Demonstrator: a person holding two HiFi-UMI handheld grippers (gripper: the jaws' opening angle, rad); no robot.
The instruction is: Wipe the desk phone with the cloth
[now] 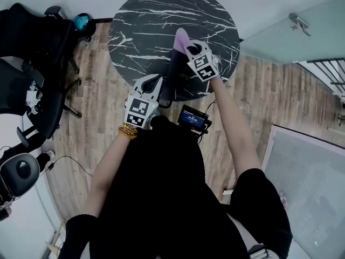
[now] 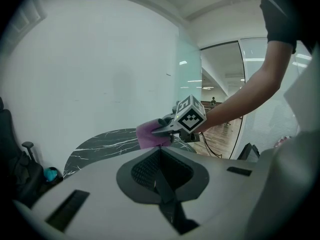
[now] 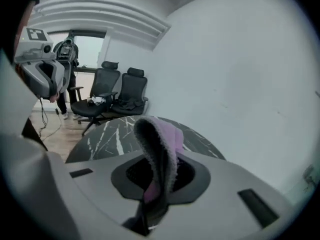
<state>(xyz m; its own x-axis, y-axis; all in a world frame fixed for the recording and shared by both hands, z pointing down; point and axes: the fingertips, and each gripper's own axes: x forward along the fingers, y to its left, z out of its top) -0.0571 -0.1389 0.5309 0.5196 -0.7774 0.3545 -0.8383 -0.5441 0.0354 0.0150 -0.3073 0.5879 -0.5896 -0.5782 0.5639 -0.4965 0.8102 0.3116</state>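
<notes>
My right gripper (image 1: 190, 48) is shut on a purple cloth (image 1: 180, 38) with a dark grey back and holds it over the round black marble table (image 1: 145, 20). In the right gripper view the cloth (image 3: 162, 144) stands up out of the jaws and curls over. My left gripper (image 1: 154, 83) is near the table's front edge, its jaws together with nothing between them. The left gripper view shows the right gripper (image 2: 167, 130) and cloth (image 2: 148, 135) above the table (image 2: 100, 144). No desk phone shows in any view. A long dark shape (image 1: 171, 77) lies between the grippers; I cannot tell what it is.
Black office chairs (image 1: 32, 42) stand left of the table on the wood floor. A glass partition (image 1: 291, 31) is at the right and a pale panel (image 1: 307, 188) lies at the lower right. A small screen (image 1: 193, 118) hangs at the person's chest.
</notes>
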